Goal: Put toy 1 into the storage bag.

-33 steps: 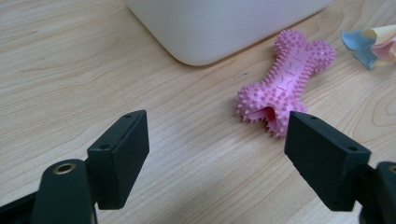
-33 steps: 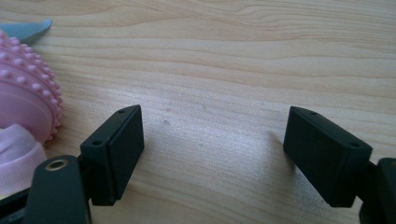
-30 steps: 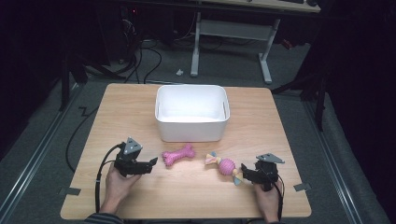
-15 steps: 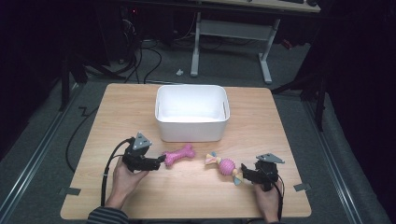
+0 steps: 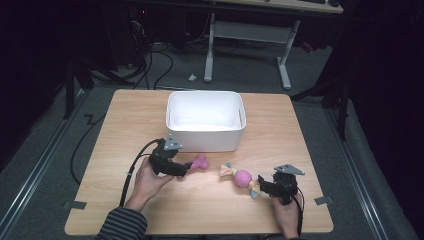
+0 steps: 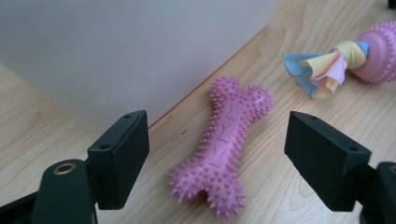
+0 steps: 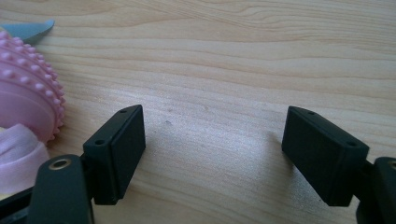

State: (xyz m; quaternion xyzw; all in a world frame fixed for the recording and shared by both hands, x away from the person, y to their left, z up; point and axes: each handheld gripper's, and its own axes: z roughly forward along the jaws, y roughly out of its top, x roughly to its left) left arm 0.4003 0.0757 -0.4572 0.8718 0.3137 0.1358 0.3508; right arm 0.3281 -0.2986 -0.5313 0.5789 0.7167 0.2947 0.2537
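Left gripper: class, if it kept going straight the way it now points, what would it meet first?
Most likely the pink spiky bone toy, lying on the table between the open jaws of the left gripper. Beyond it sits the white bin.

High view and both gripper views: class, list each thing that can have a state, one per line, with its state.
Left claw: open, jaws either side of the bone, not pressing it.
Right claw: open, nothing between its jaws.
Pink spiky bone: lying flat on the table beside the bin.
Pink ball toy: lying on the table, not held.
White bin: upright, empty.
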